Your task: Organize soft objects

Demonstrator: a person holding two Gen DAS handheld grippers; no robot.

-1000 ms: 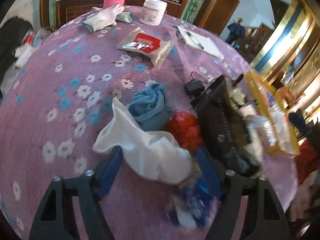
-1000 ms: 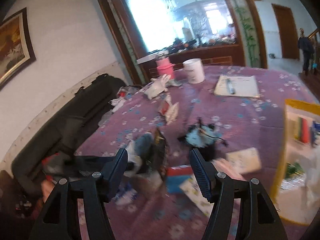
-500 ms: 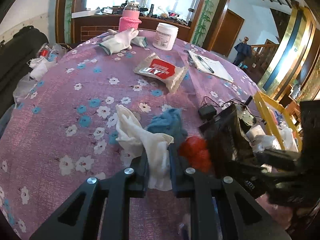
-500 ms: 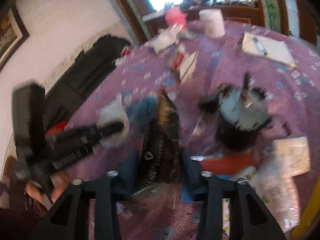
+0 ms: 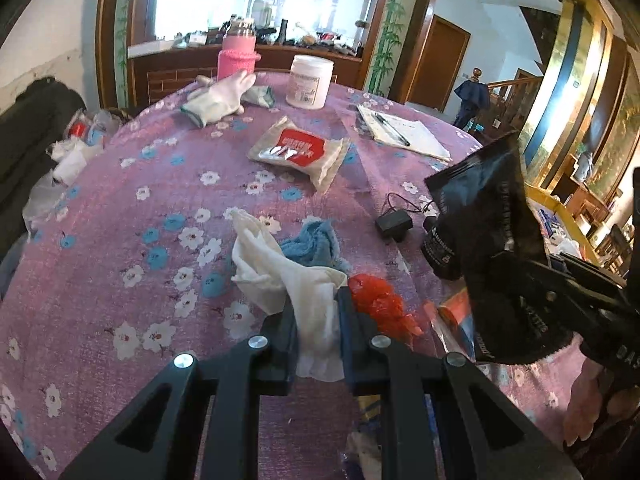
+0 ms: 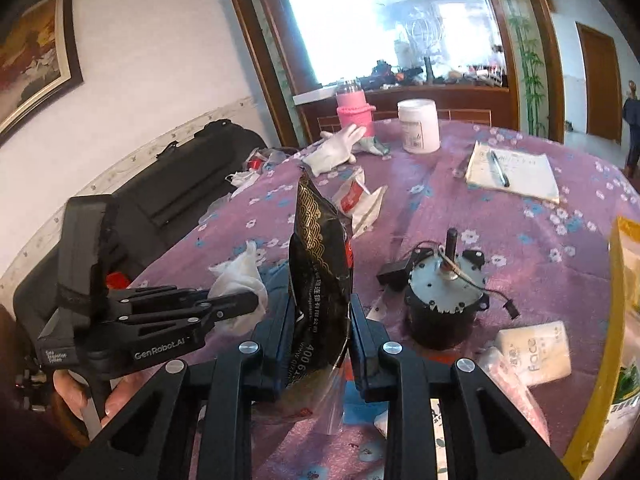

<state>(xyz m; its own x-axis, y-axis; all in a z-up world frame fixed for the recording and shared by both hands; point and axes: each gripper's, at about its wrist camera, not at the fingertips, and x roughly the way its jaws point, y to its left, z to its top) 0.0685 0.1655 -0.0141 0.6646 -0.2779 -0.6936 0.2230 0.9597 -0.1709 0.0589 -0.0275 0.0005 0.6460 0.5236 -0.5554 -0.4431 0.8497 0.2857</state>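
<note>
- Left wrist view, nearest: the left gripper (image 5: 318,328) pinches a white cloth (image 5: 296,280) between its pads; the cloth's free end spreads forward onto the purple flowered tablecloth (image 5: 132,208).
- Just beyond the cloth lies a crumpled blue cloth (image 5: 316,246), touching it, and beside the right pad a red plastic scrap (image 5: 378,304).
- On the right of this view the right gripper (image 6: 320,332) holds up a black pouch (image 5: 488,236), clear of the table.
- Right wrist view: its jaws are closing, with the black pouch standing upright between the pads, which press on its lower part.
- To the left of the pouch the left gripper and its white cloth show from the side, with a hand (image 6: 80,388) under the gripper's body.
- To the right, a small motor (image 6: 444,292) stands on the tablecloth, with a white "face" packet (image 6: 536,350) nearer the camera.
- Mid-table: a red-and-white sachet (image 5: 300,152) and a black adapter (image 5: 394,224) with its cord.
- Farther off: a notepad with a pen (image 5: 404,134), a white glove (image 5: 220,98), a white jar (image 5: 310,82) and a pink-sleeved bottle (image 5: 238,54) at the far edge.
- At the right edge, a yellow-rimmed tray (image 6: 618,280).
</note>
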